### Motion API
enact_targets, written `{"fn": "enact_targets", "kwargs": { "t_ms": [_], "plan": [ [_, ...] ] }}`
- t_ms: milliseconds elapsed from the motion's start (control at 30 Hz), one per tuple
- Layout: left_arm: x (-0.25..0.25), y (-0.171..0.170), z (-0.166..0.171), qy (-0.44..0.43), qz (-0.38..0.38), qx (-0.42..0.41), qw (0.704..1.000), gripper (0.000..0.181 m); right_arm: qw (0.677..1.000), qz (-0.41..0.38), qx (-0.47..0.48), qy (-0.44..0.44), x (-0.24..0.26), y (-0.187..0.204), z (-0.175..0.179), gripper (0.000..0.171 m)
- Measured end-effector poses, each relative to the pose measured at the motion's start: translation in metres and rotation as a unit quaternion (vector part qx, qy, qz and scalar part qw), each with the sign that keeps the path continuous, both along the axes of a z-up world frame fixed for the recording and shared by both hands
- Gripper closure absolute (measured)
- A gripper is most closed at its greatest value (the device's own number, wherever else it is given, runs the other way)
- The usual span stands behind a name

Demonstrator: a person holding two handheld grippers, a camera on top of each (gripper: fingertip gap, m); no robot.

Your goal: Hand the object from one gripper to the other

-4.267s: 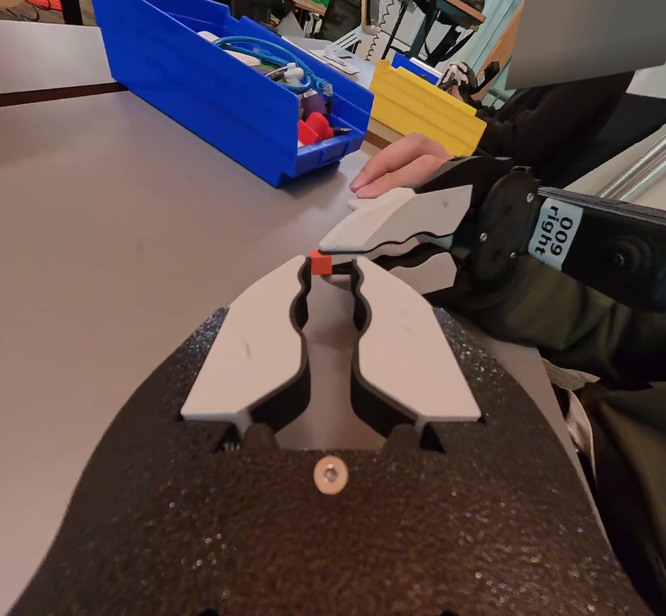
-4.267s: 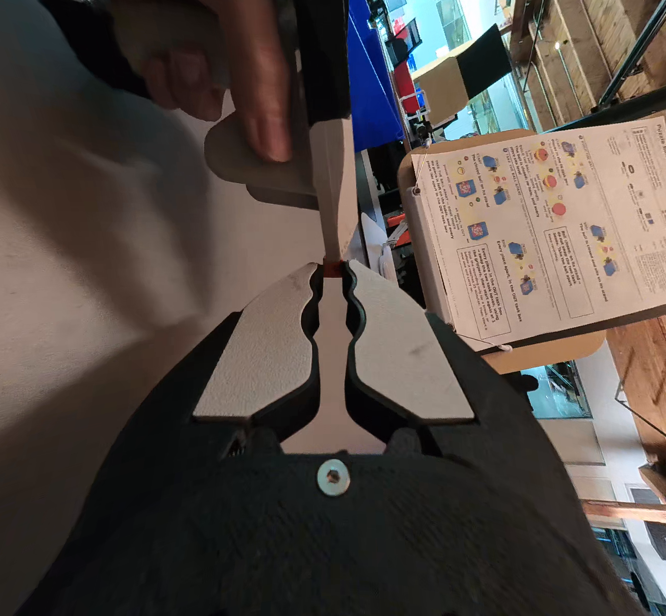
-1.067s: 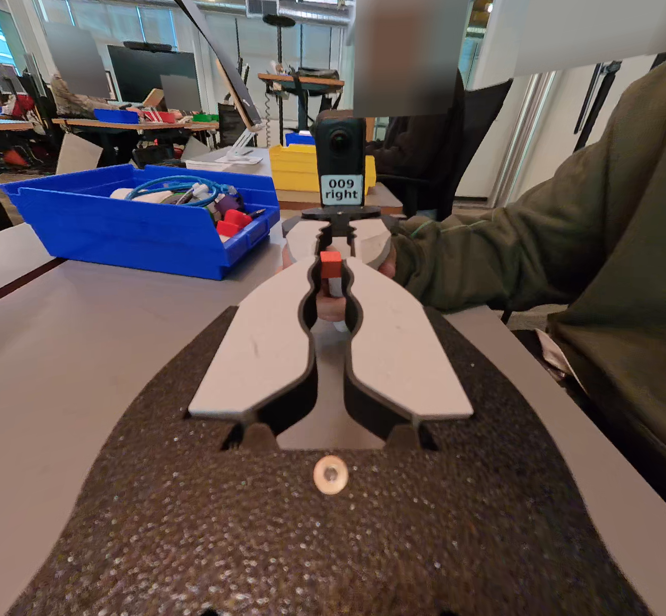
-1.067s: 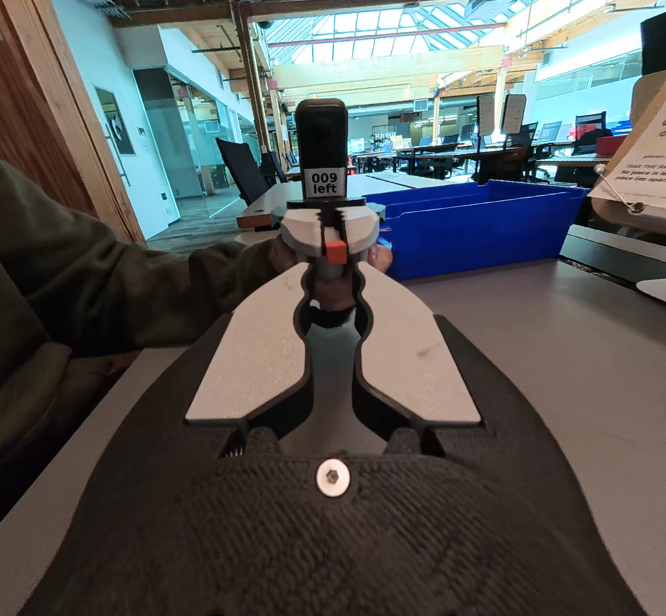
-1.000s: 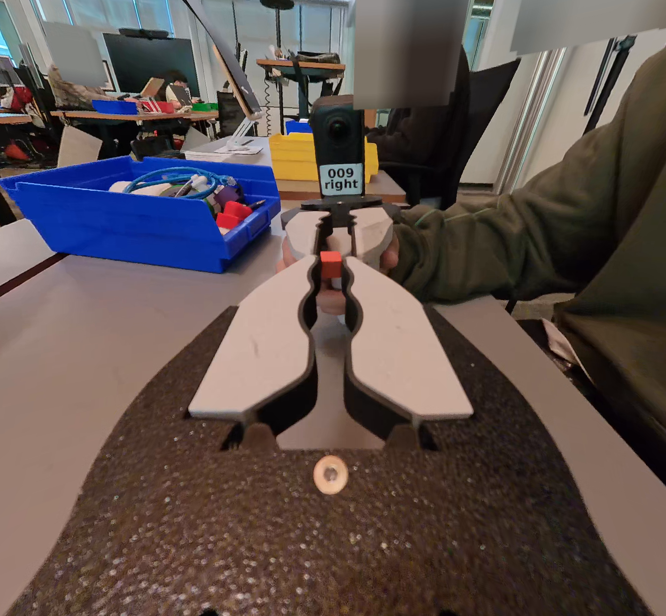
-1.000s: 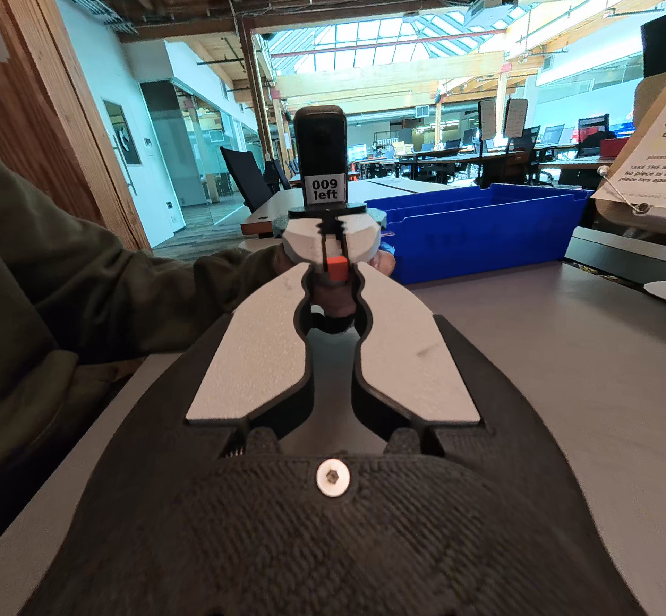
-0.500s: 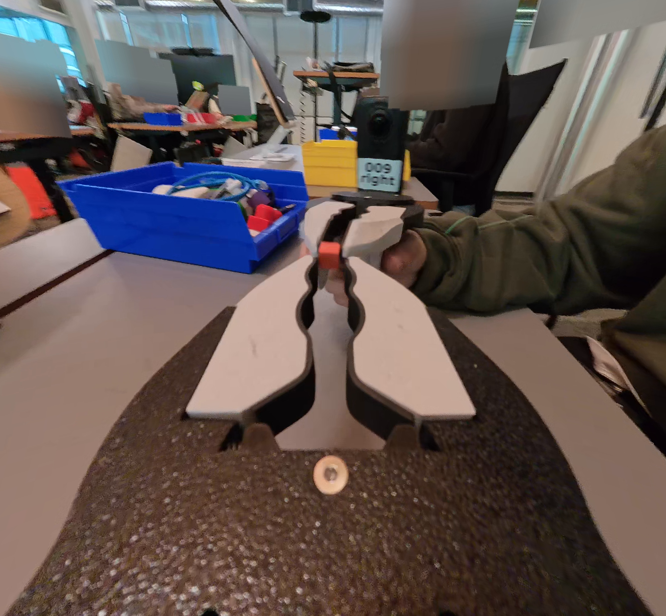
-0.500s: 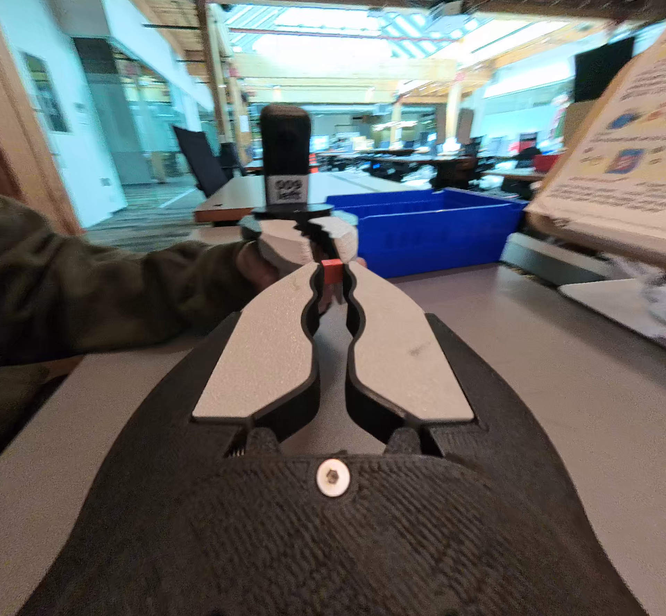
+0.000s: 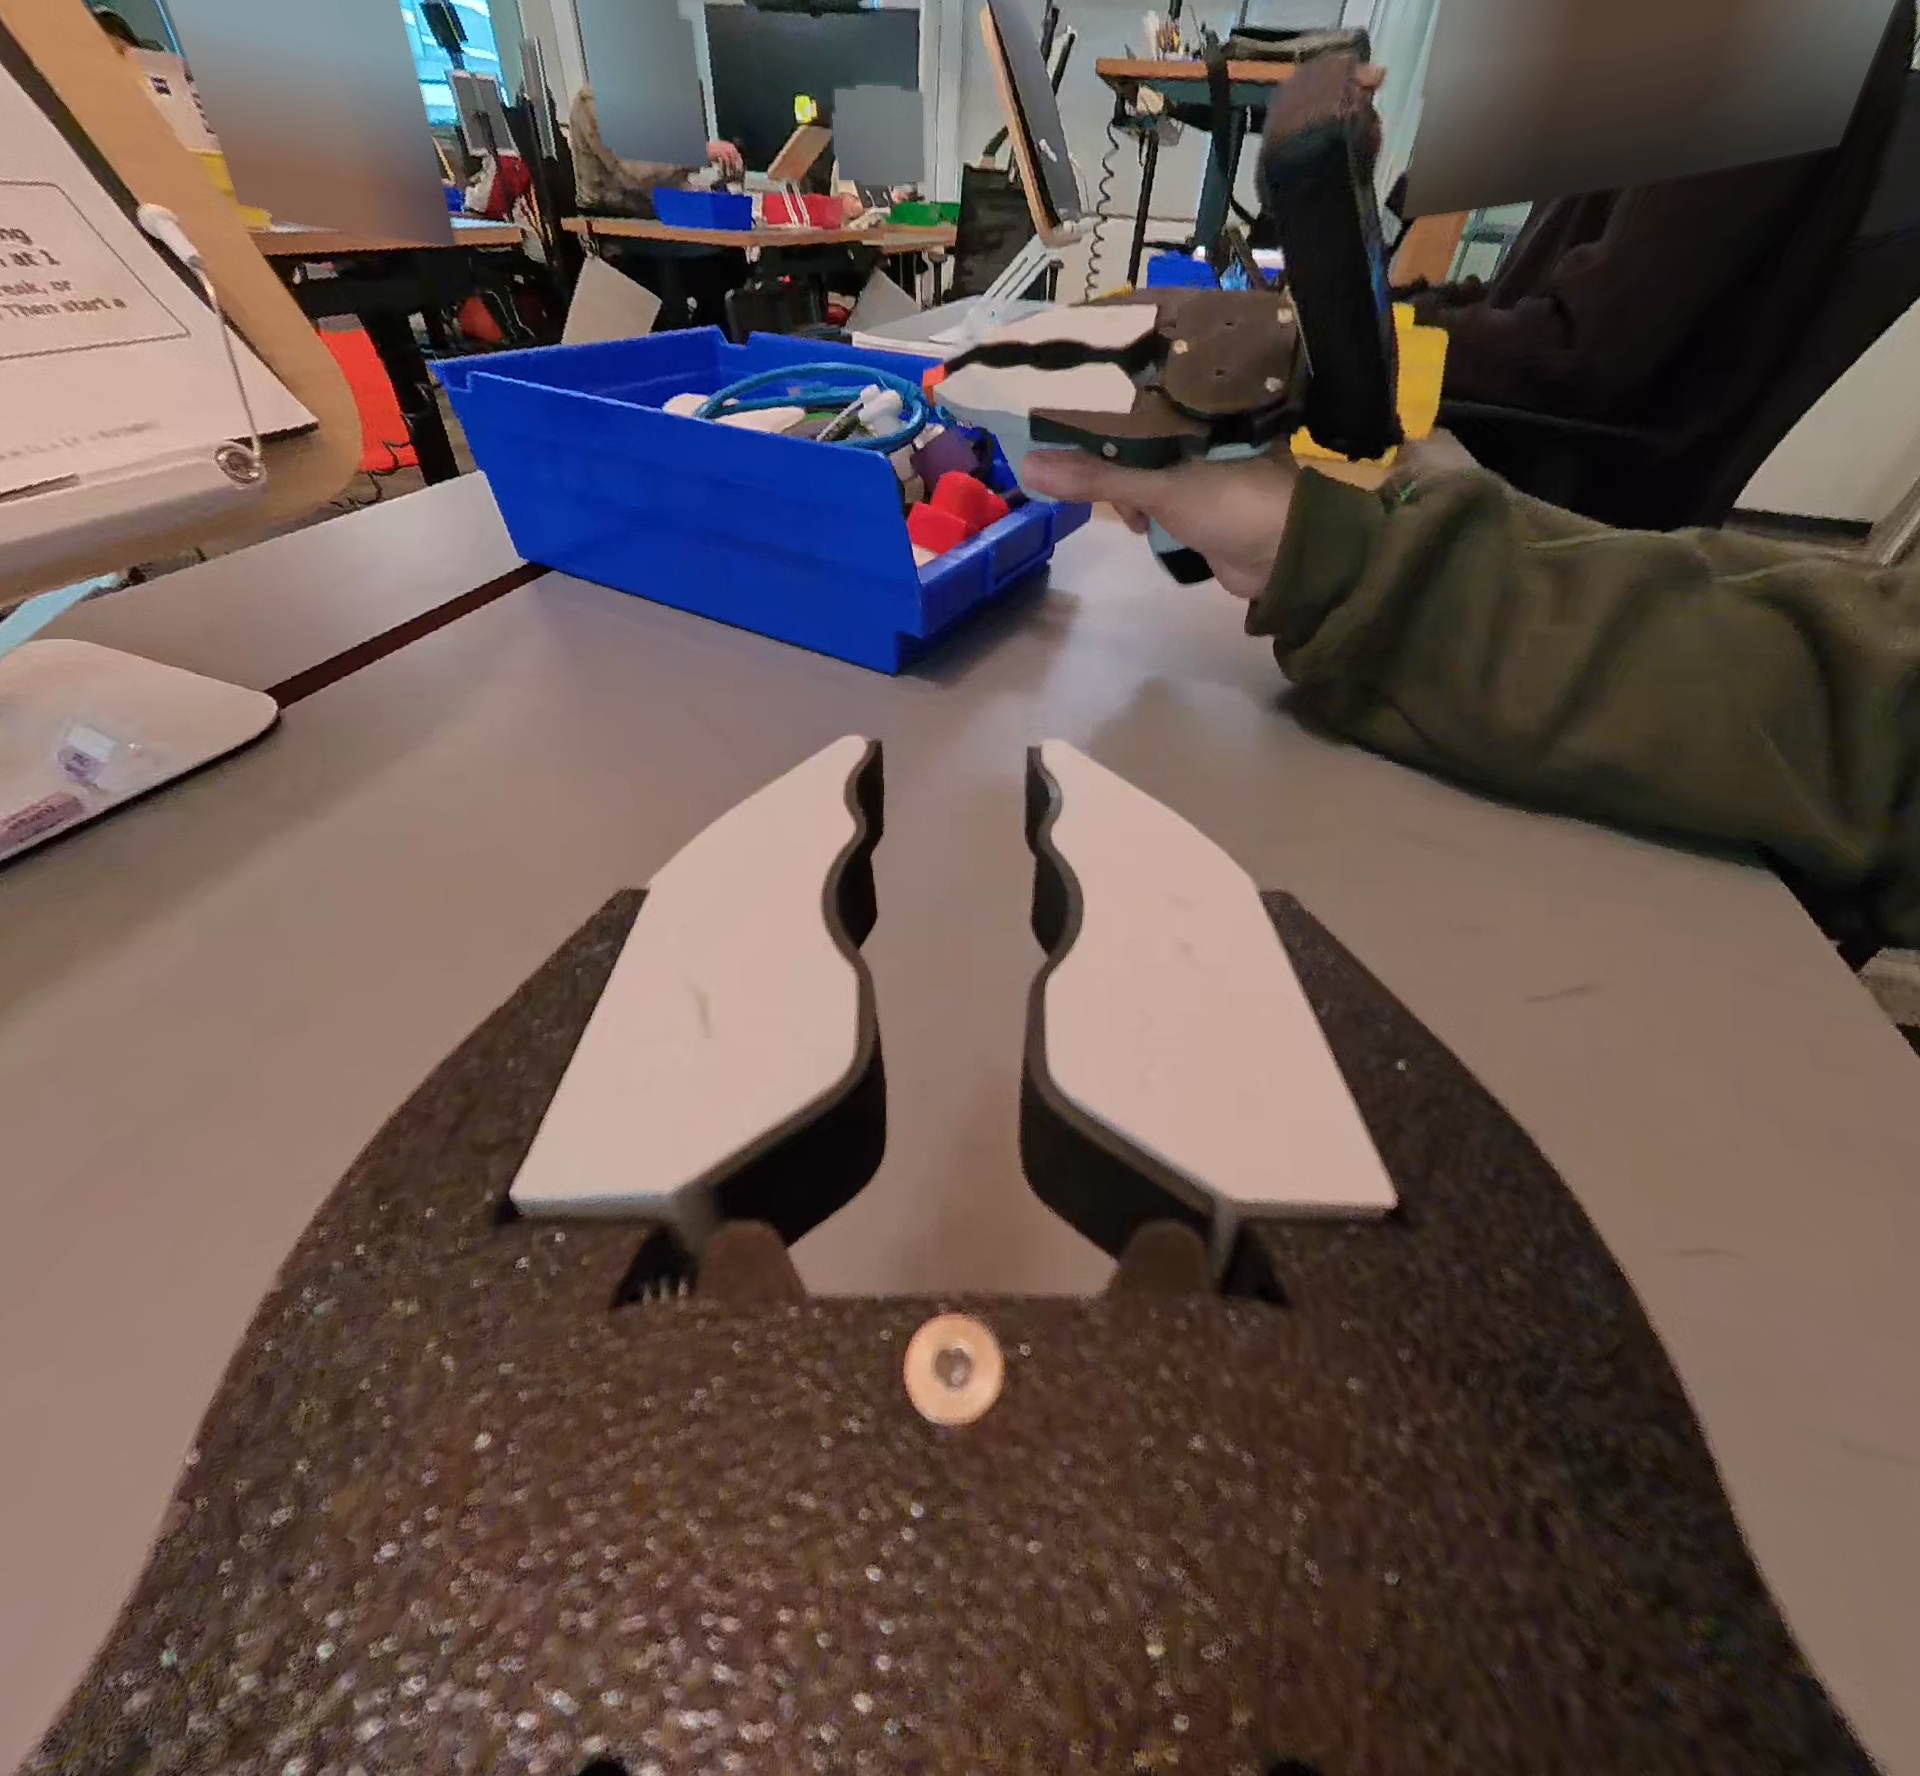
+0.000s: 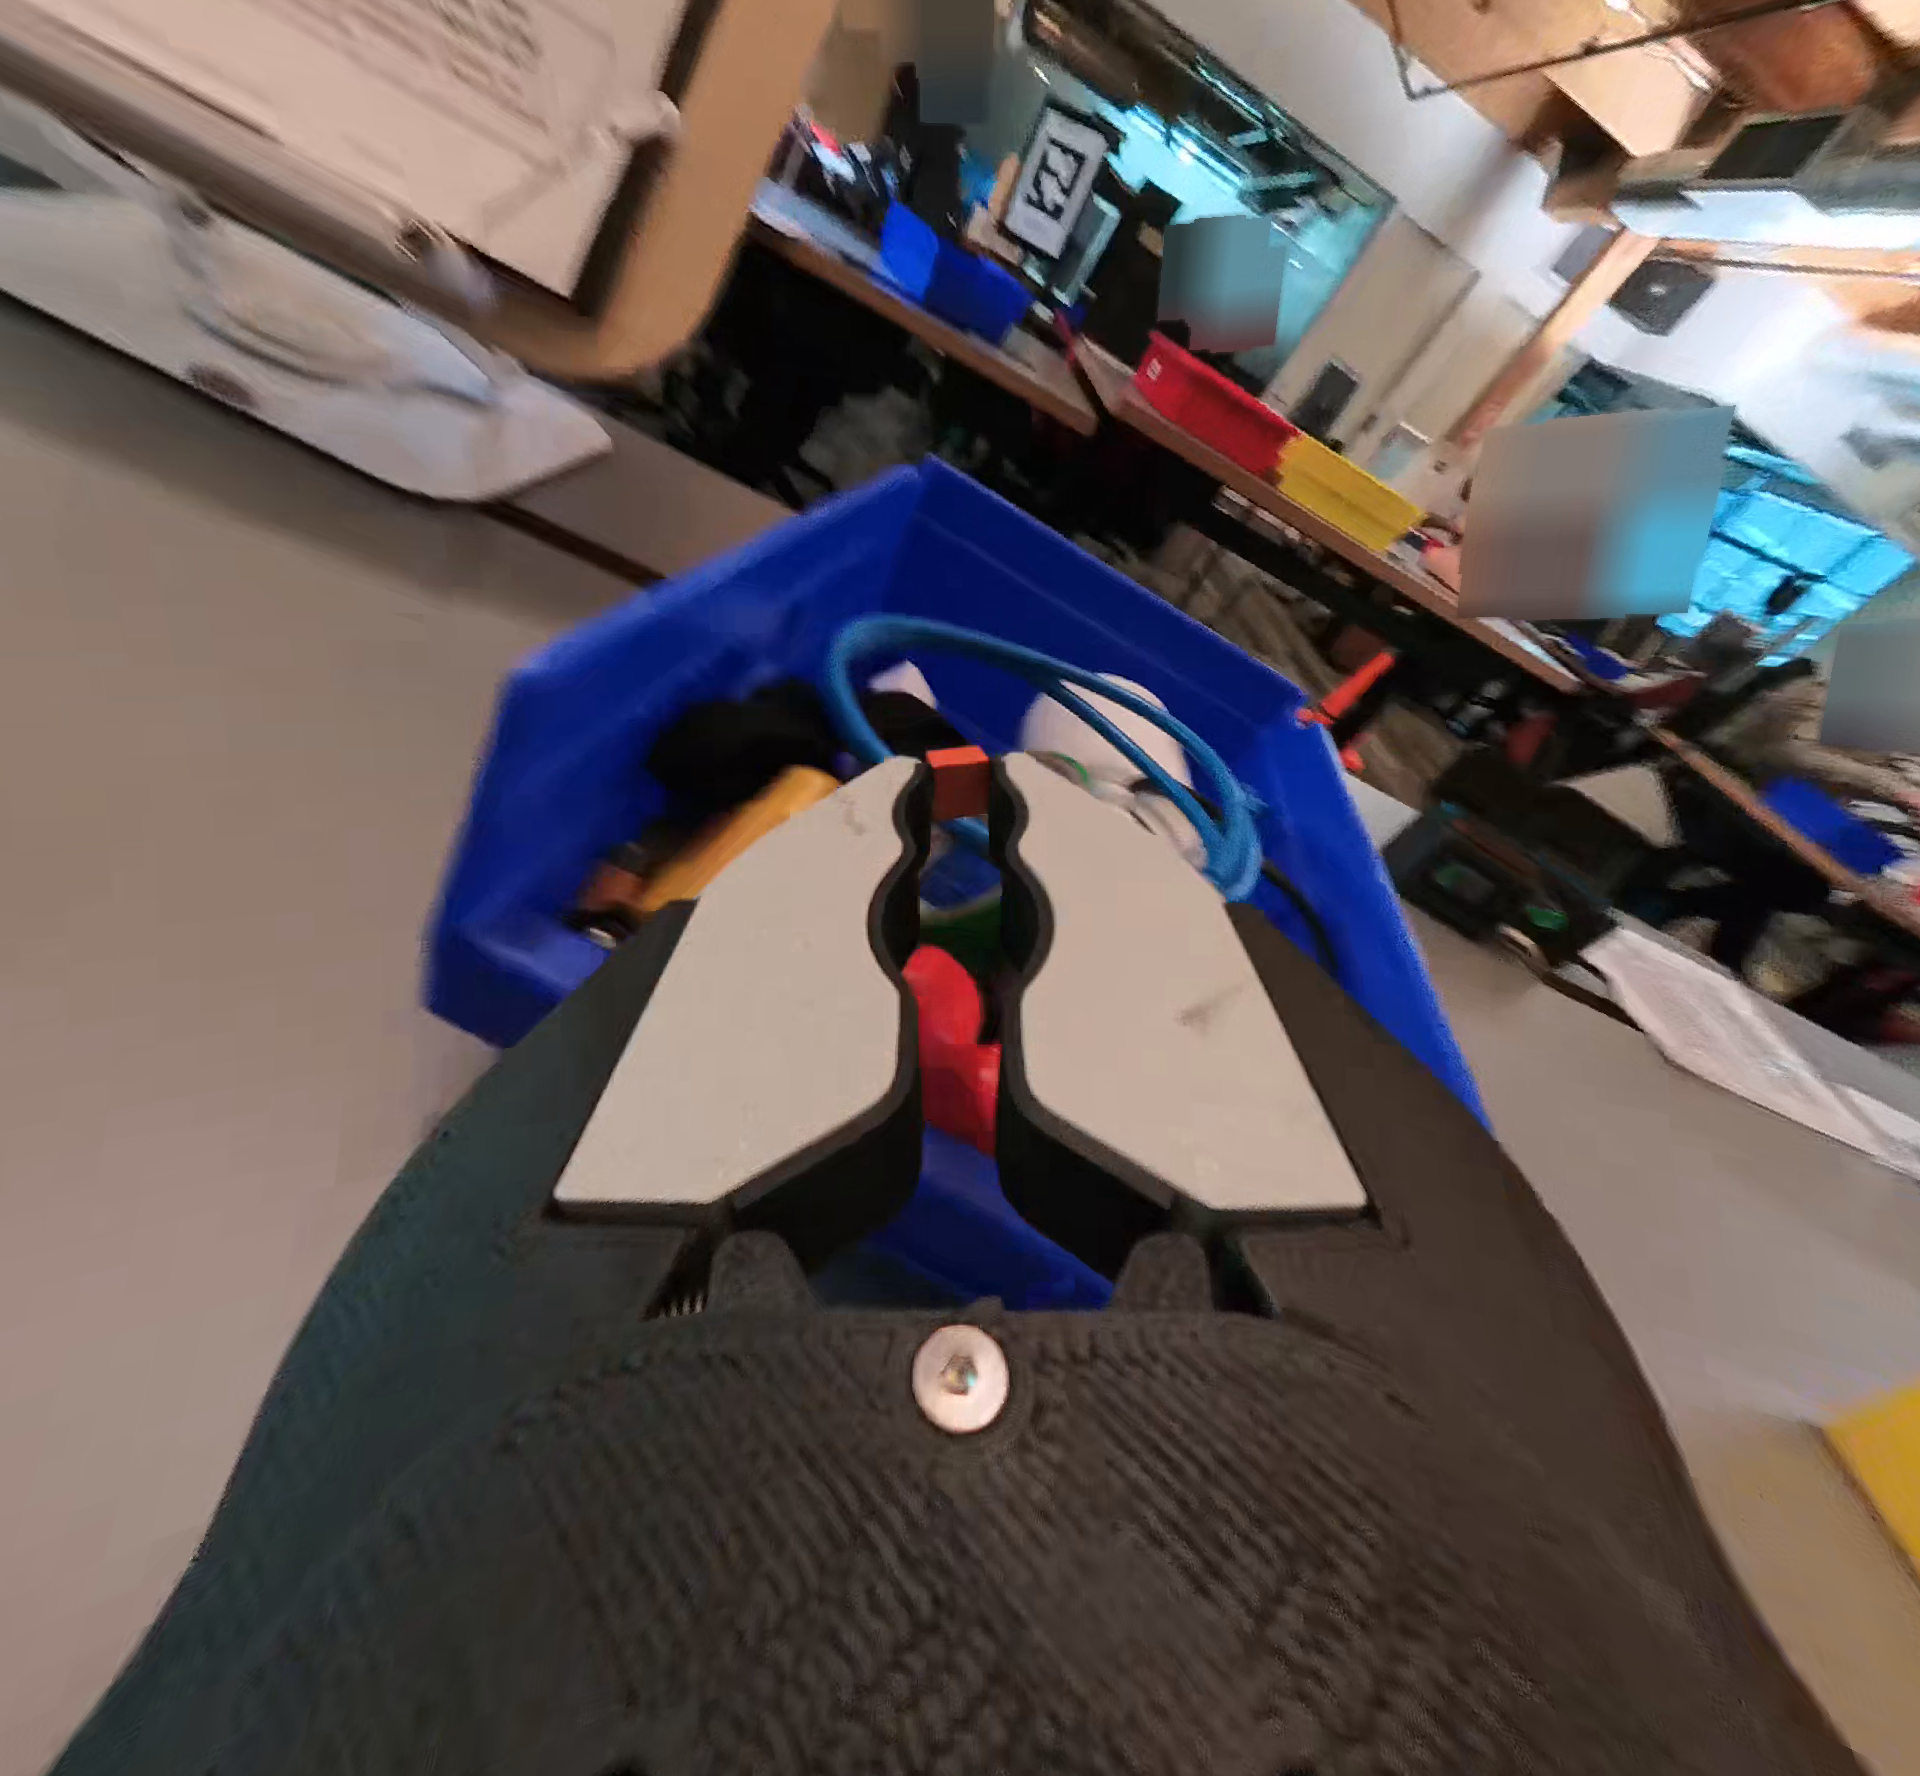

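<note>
A small orange block (image 10: 956, 781) is pinched between the tips of my right gripper (image 10: 956, 776), which is shut on it and hangs over the blue bin (image 10: 582, 770). In the left wrist view the right gripper (image 9: 940, 372) shows at upper right, held by a hand in a green sleeve, with the orange block (image 9: 932, 371) at its tip above the blue bin (image 9: 686, 521). My left gripper (image 9: 954, 758) is open and empty, low over the grey table (image 9: 468, 791), apart from the bin.
The bin holds a blue cable (image 9: 821, 391), red parts (image 9: 951, 505) and other small items. A sign on a white stand (image 9: 114, 729) is at the left. A green-sleeved arm (image 9: 1558, 646) lies across the table's right side. Across from one pair of fingers to the other is roughly 30 cm.
The left gripper has opened and let go of the orange block. The right gripper has kept the block and swung away with it to over the blue bin.
</note>
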State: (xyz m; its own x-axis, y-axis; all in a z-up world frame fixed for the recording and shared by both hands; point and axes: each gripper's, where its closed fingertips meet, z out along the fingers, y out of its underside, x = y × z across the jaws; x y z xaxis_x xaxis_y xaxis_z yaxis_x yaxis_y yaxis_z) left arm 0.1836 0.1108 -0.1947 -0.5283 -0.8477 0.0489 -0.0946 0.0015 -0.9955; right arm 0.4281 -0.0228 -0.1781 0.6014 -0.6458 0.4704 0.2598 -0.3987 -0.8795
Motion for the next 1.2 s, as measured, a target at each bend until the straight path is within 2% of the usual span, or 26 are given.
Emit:
{"fn": "enact_targets", "kwargs": {
  "t_ms": [67, 167, 300, 367, 600, 733, 867, 1000, 1133, 1200],
  "plan": [
    [0.0, -0.002, -0.005, 0.009, -0.003, 0.017, 1.0, 0.156, 1.0, -0.01, -0.003, 0.018, 0.009, -0.008, -0.006, 0.161],
    [0.001, -0.005, -0.009, 0.019, -0.01, 0.024, 0.999, 0.156, 0.995, 0.069, 0.033, 0.064, 0.0, 0.009, -0.013, 0.161],
    [0.002, -0.007, -0.012, 0.027, -0.012, 0.028, 0.999, 0.156, 0.994, 0.056, -0.015, 0.094, 0.0, 0.012, -0.035, 0.16],
    [0.003, -0.005, -0.012, 0.028, -0.007, 0.028, 0.999, 0.156, 0.992, 0.067, -0.012, 0.109, -0.002, 0.016, -0.038, 0.146],
    [0.007, 0.005, -0.009, 0.027, 0.02, 0.012, 0.999, 0.156, 0.989, 0.096, 0.055, 0.099, -0.018, 0.025, -0.017, 0.132],
    [0.011, 0.019, -0.004, 0.024, 0.062, -0.001, 0.998, 0.156, 0.977, 0.182, 0.099, 0.052, -0.065, 0.056, 0.006, 0.132],
    [0.009, 0.053, 0.018, 0.002, 0.142, -0.037, 0.989, 0.157, 0.948, 0.299, 0.09, 0.062, -0.129, 0.092, 0.0, 0.135],
    [-0.017, 0.114, 0.053, 0.002, 0.259, -0.086, 0.962, 0.157, 0.92, 0.368, 0.047, 0.128, -0.165, 0.113, -0.026, 0.133],
    [-0.068, 0.187, 0.069, 0.032, 0.372, -0.036, 0.927, 0.153, 0.918, 0.376, 0.033, 0.123, -0.17, 0.115, -0.029, 0.129],
    [-0.093, 0.219, 0.066, 0.068, 0.409, 0.007, 0.91, 0.149, 0.917, 0.373, 0.038, 0.134, -0.167, 0.115, -0.029, 0.127]
  ]
}}
